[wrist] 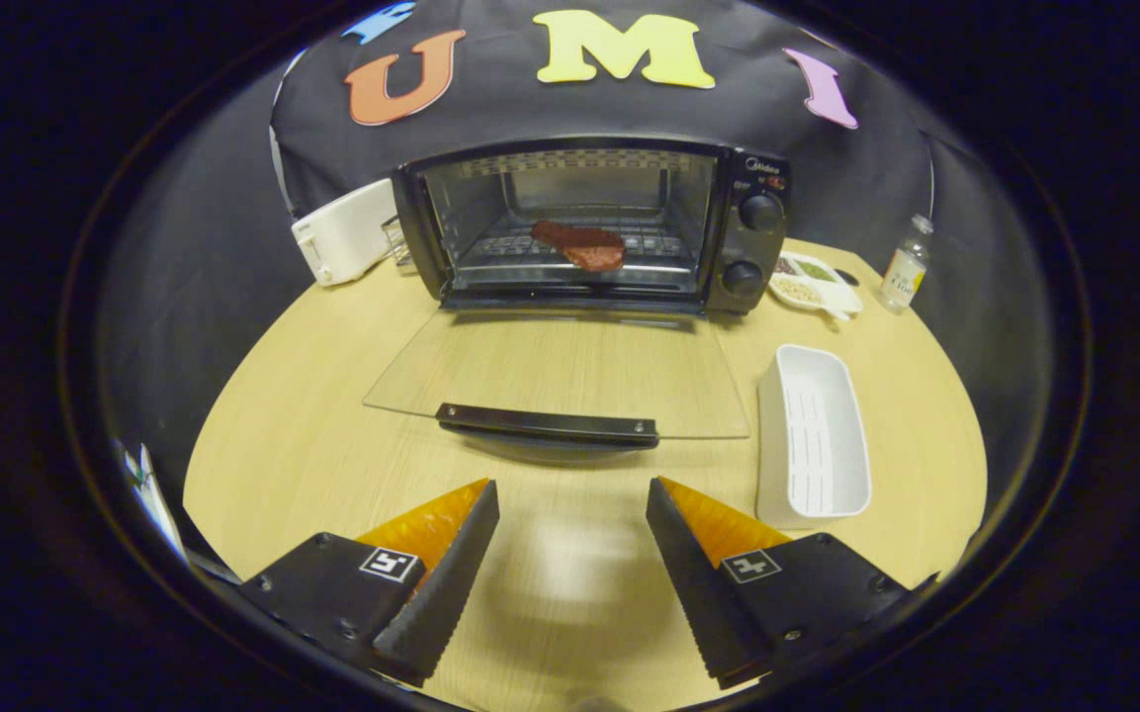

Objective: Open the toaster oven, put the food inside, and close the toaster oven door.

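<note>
The gripper (571,489) holds its two fingers spread wide with nothing between them, above the bare wooden table (312,465). Just ahead of them lies the glass door (570,371) of the toaster oven (594,225), folded flat onto the table, its dark handle (548,424) nearest the fingers. One reddish piece of food (581,244) rests on the rack inside. One white tray (815,435) stands right of the door. Beyond it sit one small dish (815,282), contents hard to make out, and one bottle (905,265). A white appliance (345,233) stands partly hidden left of the oven.

Wooden table (312,435) carries toaster oven (589,222), white tray (812,435), bottle (905,265).
</note>
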`<act>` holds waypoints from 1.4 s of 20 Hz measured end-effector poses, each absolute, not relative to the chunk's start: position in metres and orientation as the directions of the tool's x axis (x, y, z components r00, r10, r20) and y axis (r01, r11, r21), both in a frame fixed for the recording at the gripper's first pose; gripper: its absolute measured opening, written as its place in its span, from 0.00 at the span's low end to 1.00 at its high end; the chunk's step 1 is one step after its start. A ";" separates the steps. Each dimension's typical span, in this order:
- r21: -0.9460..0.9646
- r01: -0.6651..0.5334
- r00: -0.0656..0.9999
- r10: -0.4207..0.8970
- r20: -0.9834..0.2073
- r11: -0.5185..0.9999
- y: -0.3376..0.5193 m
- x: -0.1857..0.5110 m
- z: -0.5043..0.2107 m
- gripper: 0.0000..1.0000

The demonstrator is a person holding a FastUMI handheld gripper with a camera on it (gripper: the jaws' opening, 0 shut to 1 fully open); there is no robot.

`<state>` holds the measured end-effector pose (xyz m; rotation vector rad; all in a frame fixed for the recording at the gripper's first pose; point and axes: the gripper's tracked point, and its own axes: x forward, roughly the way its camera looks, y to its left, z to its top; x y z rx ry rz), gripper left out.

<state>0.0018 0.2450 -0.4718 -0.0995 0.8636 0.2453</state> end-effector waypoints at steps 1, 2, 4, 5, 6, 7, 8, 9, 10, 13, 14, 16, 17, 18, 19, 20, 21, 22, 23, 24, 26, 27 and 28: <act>0.016 -0.255 0.617 0.175 -0.767 0.967 0.247 0.004 -0.479 0.96; 0.018 -0.253 0.612 0.175 -0.771 0.967 0.248 0.006 -0.484 0.96; 0.023 -0.248 0.607 0.174 -0.775 0.969 0.250 0.013 -0.493 0.96; 0.019 -0.241 0.612 0.167 -0.773 0.970 0.250 0.017 -0.494 0.96; 0.013 -0.237 0.617 0.161 -0.770 0.971 0.249 0.022 -0.495 0.97; 0.007 -0.234 0.620 0.155 -0.769 0.972 0.248 0.025 -0.496 0.96; 0.003 -0.233 0.622 0.152 -0.768 0.972 0.247 0.030 -0.496 0.96; -0.001 -0.228 0.625 0.145 -0.767 0.974 0.245 0.034 -0.497 0.96; 0.008 -0.228 0.620 0.151 -0.770 0.974 0.245 0.037 -0.496 0.96; 0.020 -0.244 0.615 0.171 -0.770 0.970 0.247 0.036 -0.493 0.96; 0.024 -0.244 0.617 0.174 -0.768 0.970 0.247 0.037 -0.489 0.96; 0.034 -0.245 0.617 0.183 -0.766 0.969 0.248 0.037 -0.479 0.96; 0.038 -0.248 0.619 0.189 -0.762 0.968 0.249 0.037 -0.473 0.96; 0.042 -0.252 0.620 0.194 -0.760 0.967 0.249 0.038 -0.468 0.96; 0.050 -0.250 0.624 0.201 -0.755 0.967 0.249 0.039 -0.461 0.96; 0.058 -0.250 0.631 0.208 -0.747 0.966 0.251 0.042 -0.452 0.96; 0.059 -0.253 0.640 0.213 -0.738 0.966 0.252 0.044 -0.443 0.96; 0.060 -0.255 0.651 0.217 -0.727 0.965 0.253 0.048 -0.434 0.96; 0.062 -0.257 0.664 0.223 -0.714 0.964 0.255 0.052 -0.424 0.96; 0.064 -0.259 0.672 0.227 -0.705 0.964 0.256 0.057 -0.416 0.96; 0.079 -0.257 0.689 0.239 -0.684 0.963 0.260 0.068 -0.398 0.97; 0.088 -0.258 0.696 0.249 -0.674 0.962 0.262 0.074 -0.390 0.97; 0.106 -0.257 0.706 0.261 -0.659 0.961 0.264 0.084 -0.379 0.97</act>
